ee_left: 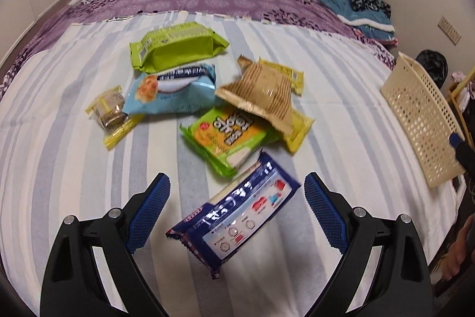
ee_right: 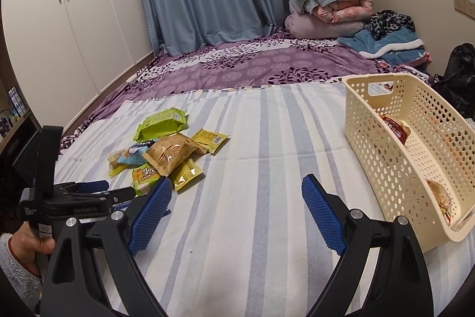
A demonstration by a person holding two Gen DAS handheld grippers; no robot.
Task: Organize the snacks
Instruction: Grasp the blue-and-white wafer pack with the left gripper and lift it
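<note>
Tools both stand wide open and hold nothing. Left tool [ee_left: 237, 195] hangs over the striped bed sheet [ee_left: 59, 174], its blue pads [ee_left: 148, 213] on either side of a dark blue snack packet [ee_left: 234, 219] that lies flat on the sheet; neither pad touches it. Right tool [ee_right: 236, 198] is over bare sheet, with nothing between its pads.

Snack pile: beyond the blue packet lie a green-and-orange packet [ee_left: 225, 135], a tan striped packet [ee_left: 264, 94], a light blue packet [ee_left: 175, 94], a lime green packet [ee_left: 178, 49] and a small clear-and-yellow packet [ee_left: 111, 112], several overlapping.

Right wrist view alone shows the inside of the cream basket [ee_right: 383, 165], which holds a red-brown packet [ee_right: 396, 128] and another packet [ee_right: 439, 195] nearer the camera; it also shows a hand [ee_right: 28, 239] gripping the left tool. Left wrist view shows only the basket's outer wall.
</note>
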